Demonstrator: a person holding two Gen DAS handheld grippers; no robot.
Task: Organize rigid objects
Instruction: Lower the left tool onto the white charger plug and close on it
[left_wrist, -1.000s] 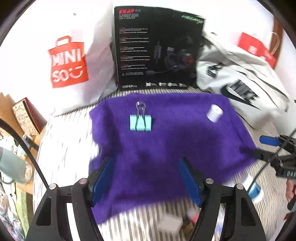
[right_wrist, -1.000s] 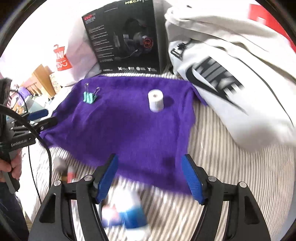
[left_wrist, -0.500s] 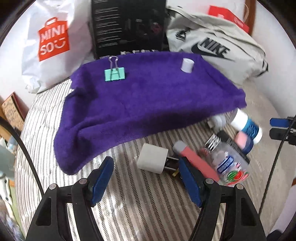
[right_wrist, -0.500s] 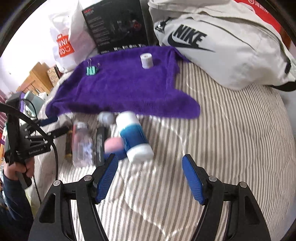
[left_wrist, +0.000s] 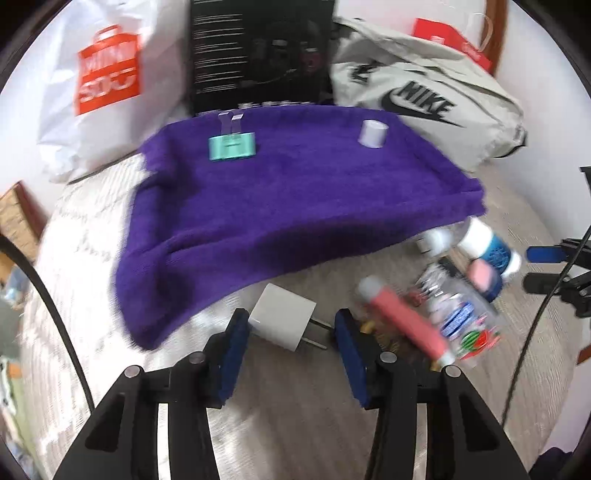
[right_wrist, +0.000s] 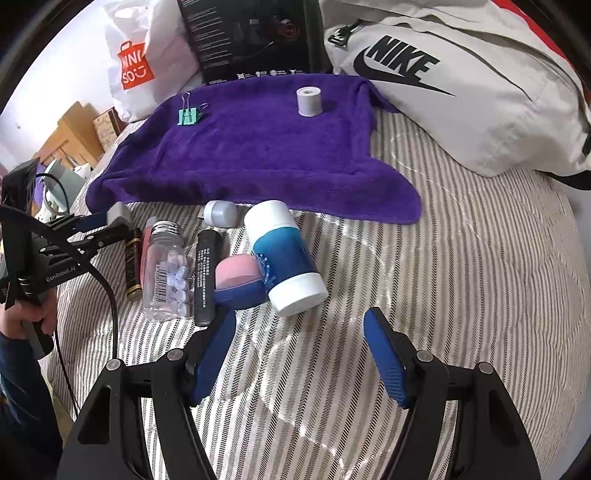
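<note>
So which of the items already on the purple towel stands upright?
The small white cylinder stands on end on the purple towel; the teal binder clip lies flat.

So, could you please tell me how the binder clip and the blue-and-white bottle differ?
The binder clip is small and teal; the bottle is far bigger, blue with white ends. The clip sits on the purple towel; the bottle lies on its side on the striped bedding. Neither is held.

White charger plug (left_wrist: 282, 316) lies on its side, prongs rightward, just beside the purple towel's (left_wrist: 295, 199) near edge.
</note>
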